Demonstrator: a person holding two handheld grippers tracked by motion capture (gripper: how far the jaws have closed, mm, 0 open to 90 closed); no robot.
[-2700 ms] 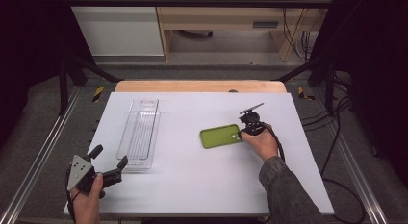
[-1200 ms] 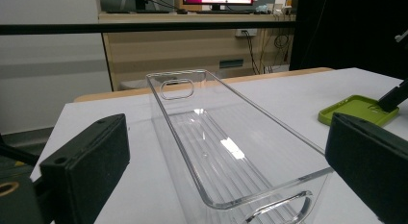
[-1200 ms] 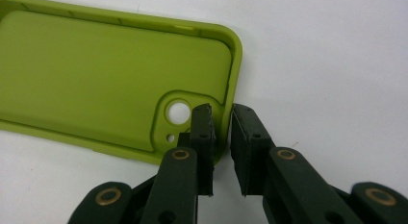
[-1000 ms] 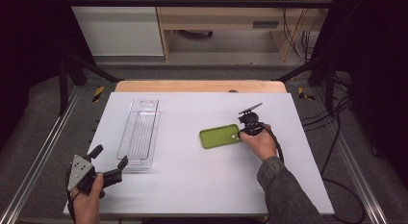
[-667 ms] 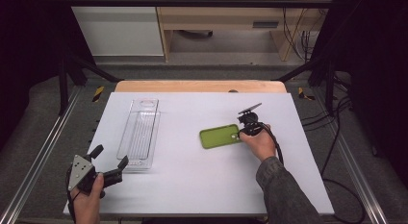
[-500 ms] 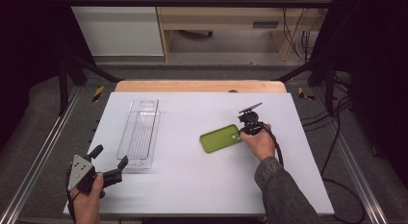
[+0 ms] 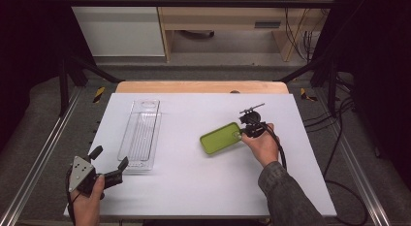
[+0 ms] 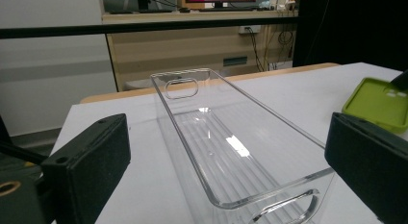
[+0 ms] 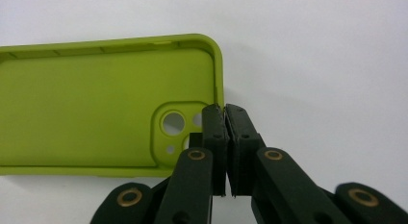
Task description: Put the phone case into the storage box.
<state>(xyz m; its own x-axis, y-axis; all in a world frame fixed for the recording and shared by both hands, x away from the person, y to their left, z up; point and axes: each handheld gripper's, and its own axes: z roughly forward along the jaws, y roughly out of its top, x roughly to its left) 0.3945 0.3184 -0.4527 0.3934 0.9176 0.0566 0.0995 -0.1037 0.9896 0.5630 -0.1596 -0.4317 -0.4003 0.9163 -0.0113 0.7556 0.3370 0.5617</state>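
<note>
On the white table [image 7: 194, 187], seen from high up, a green phone case [image 7: 220, 137] lies right of the middle, open side up. The right gripper [image 7: 246, 131] has pinched the case's edge at the end nearest the hand. The case looks a little tipped up there, so I think the person is about to lift it. A clear plastic tray [image 7: 140, 134] lies well apart on the left side, long and empty. My guess is the case will go in it. The left gripper [image 7: 107, 164] waits just beside the tray's near end with its jaws spread wide and nothing in them. It may be there to steady the tray.

From the left gripper view, the two black pads [image 8: 91, 161] stand far apart at the picture's sides. The tray [image 8: 231, 152] runs away between them, not touched. Its near end is cut off at the bottom. The case [image 8: 377, 103] peeks in at the right, partly hidden by the pad.

From the right gripper view, the right gripper [image 9: 224, 113] is closed tight on the thin side wall of the case [image 9: 96, 108], close to the camera holes. One jaw is inside the case and one outside. The case's left end runs out of the picture, and the wall between the pads is hard to see.
</note>
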